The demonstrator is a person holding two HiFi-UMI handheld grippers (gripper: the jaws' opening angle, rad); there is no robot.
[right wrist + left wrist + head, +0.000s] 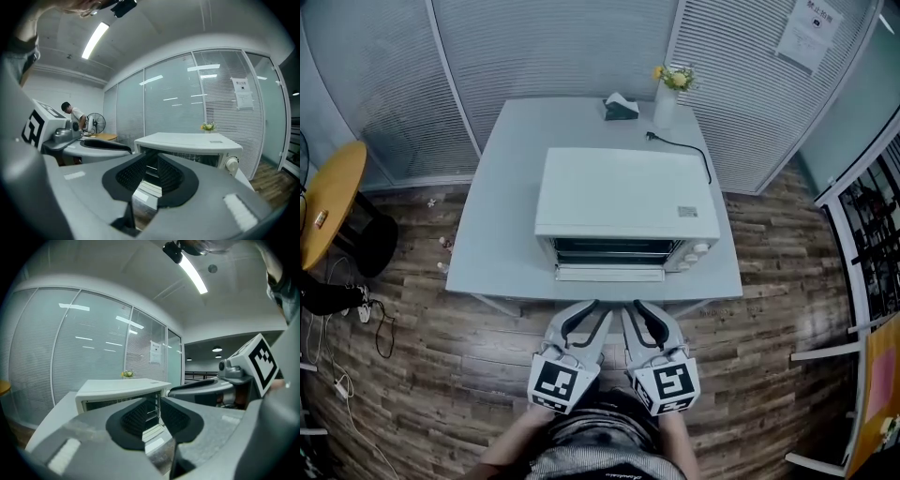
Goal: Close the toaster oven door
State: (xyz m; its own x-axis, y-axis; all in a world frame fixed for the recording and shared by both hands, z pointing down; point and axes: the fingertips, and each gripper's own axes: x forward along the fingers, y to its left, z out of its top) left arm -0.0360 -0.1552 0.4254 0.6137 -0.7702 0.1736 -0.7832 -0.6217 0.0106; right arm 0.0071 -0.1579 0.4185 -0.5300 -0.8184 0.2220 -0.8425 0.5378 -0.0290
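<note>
table [502, 187] pale grey, square-ish, corner to the blinds; toaster oven [623, 192] white, sits mid-table, front facing the person; cavity dark, rack visible inside; door [609, 274] swung down and open, lying roughly flat, free edge reaching toward the table's front edge; door reads as a pale strip w/ long axis running left-right across the person's view, hinge line along the oven's bottom front; key relation: door is straight ahead of both tongs and just beyond their tips, so judging from that the closing move is a lift-and-push fwd on the free edge, away from the person; left gripper [593, 307] and right gripper [636, 307] side by side, close together, both just short of the table's front edge, tips angled in toward each other; approx equal reach, left tip looks slightly closer to door centre, right tip sits under the door's right part; both released: jaws partly apart, nothing btwn pads, only the oven mouth seen through each gap; knobs [701, 253] on the oven's right front, clear of the door.
</note>
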